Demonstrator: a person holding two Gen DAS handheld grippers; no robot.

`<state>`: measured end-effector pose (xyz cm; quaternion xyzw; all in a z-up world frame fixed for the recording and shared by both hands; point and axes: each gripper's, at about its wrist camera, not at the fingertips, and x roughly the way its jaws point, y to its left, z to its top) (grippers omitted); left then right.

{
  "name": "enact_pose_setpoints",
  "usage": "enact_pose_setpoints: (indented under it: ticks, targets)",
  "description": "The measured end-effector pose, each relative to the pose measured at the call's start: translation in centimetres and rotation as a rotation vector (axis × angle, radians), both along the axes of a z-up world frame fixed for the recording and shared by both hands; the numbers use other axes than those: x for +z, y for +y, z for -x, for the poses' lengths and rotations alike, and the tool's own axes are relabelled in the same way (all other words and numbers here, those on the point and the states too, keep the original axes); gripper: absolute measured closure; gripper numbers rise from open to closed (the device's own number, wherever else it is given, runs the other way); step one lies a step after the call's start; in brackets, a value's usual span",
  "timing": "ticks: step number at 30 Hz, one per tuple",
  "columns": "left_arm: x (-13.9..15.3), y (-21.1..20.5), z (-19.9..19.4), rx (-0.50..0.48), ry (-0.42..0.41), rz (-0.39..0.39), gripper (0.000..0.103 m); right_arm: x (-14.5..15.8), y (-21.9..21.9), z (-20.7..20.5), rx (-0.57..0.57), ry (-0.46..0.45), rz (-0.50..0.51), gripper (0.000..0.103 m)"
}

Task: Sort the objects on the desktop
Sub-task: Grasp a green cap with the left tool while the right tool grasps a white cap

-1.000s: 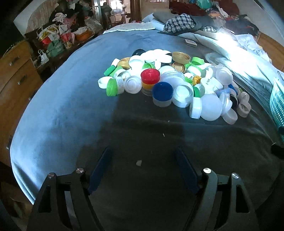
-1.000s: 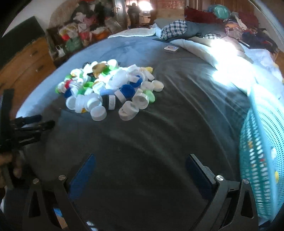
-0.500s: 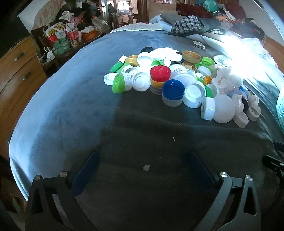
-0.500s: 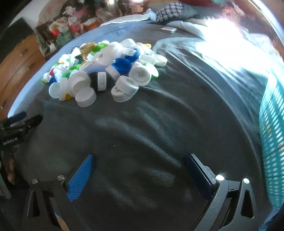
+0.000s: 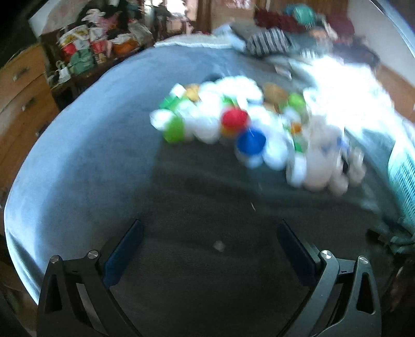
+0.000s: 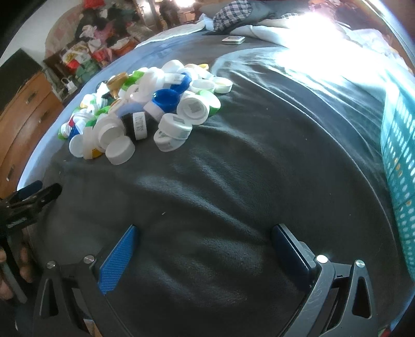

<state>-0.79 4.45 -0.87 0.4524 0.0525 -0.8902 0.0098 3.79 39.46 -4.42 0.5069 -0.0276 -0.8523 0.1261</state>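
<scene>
A heap of several bottle caps and lids (image 6: 155, 109), white, green, blue, gold and black, lies on a grey blanket (image 6: 246, 168) spread over a bed. In the blurred left wrist view the same heap (image 5: 254, 129) shows a red cap (image 5: 234, 118) and a blue cap (image 5: 251, 140) at its near side. My left gripper (image 5: 210, 233) is open over bare blanket, well short of the heap, with nothing between its fingers. My right gripper (image 6: 203, 234) is also open and empty above the blanket, nearer than the caps. The left gripper's tip (image 6: 39, 193) appears at the left edge of the right wrist view.
A teal perforated basket (image 6: 399, 145) stands at the right of the blanket. A wooden chest of drawers (image 6: 26, 114) is at the left, cluttered bags (image 5: 85, 51) behind it. Clothes and a plaid cloth (image 6: 230, 11) lie at the far end. A small card (image 6: 233, 39) rests beyond the heap.
My left gripper's jaws widened from partly open to fully open and the view shifted slightly, now blurred. The right gripper dropped closer to the blanket and rolled; the caps look nearer.
</scene>
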Motion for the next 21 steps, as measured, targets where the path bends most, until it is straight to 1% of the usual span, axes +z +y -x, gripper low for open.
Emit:
enact_pose_setpoints:
  ticks: [2,4,6,8,10,13,14,15,16,17,18,19,21]
  targets:
    - [1.2,-2.0,0.8,0.032,0.048,0.001,0.002,0.0,0.0,-0.2,-0.009,0.006,0.002,0.000]
    - [2.0,-4.1,2.3,0.050,0.078,-0.004,0.003,0.1,0.1,-0.3,-0.013,0.016,0.004,0.000]
    - [2.2,-5.8,4.1,0.049,0.075,0.002,0.004,0.1,0.1,-0.5,-0.014,0.030,0.006,0.000]
    - [2.2,-6.3,5.8,0.002,0.067,0.009,0.009,0.0,0.1,-0.7,-0.017,0.047,0.006,0.000]
    - [1.7,-6.1,7.0,-0.056,0.052,-0.009,0.010,0.0,0.1,-0.8,-0.018,0.059,0.007,0.000]
    - [0.5,-6.5,8.8,-0.050,0.040,-0.072,0.011,-0.1,0.2,-0.6,-0.019,0.058,0.016,0.000]
    - [0.2,-6.0,9.0,-0.106,0.032,-0.136,0.016,-0.1,0.2,-0.6,-0.017,0.059,0.015,0.000]
    - [0.2,-5.1,8.9,-0.188,0.013,-0.188,0.025,-0.1,0.2,-0.5,-0.013,0.060,0.013,0.000]
    - [0.3,-4.0,8.5,-0.282,-0.001,-0.236,0.031,-0.1,0.2,-0.5,-0.011,0.059,0.014,0.000]
    - [0.7,-3.0,7.6,-0.360,0.013,-0.272,0.034,-0.1,0.2,-0.4,-0.010,0.057,0.016,0.000]
    - [1.1,-2.7,6.9,-0.390,0.031,-0.285,0.034,-0.1,0.3,-0.4,-0.009,0.055,0.017,0.000]
    - [1.3,-3.0,6.3,-0.376,0.048,-0.295,0.034,-0.1,0.3,-0.4,-0.008,0.055,0.016,0.000]
    - [1.7,-4.8,5.9,-0.279,0.101,-0.321,0.034,-0.1,0.3,-0.4,-0.008,0.059,0.014,0.000]
